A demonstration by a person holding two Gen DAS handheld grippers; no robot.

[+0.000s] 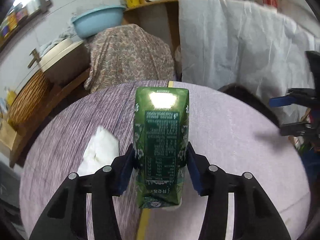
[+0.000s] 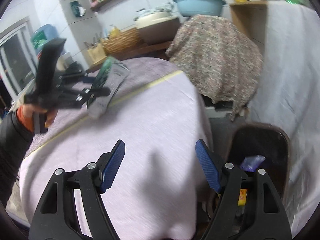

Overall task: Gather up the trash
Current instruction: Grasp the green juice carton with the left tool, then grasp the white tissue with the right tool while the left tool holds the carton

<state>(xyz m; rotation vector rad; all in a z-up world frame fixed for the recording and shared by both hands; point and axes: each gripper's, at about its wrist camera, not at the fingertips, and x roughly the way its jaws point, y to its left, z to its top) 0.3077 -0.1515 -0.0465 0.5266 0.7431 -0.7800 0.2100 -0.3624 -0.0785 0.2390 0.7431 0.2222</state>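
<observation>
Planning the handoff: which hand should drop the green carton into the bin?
Left. The left hand-held gripper already clasps the green carton; the right hand-held gripper is open and empty, though nearer the bin.

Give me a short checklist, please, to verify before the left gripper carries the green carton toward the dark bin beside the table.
1. Left gripper closed on the green carton: ok, both pads sit against its sides.
2. Carton lifted free of the table: ok in the right wrist view, though blurred.
3. Right gripper empty and open: ok, nothing between its pads.
4. Right gripper clear of the carton's path: cannot tell.
5. Bin open with room: ok, a purple wrapper lies inside.
6. White tissue collected: not ok, it lies on the table.
</observation>
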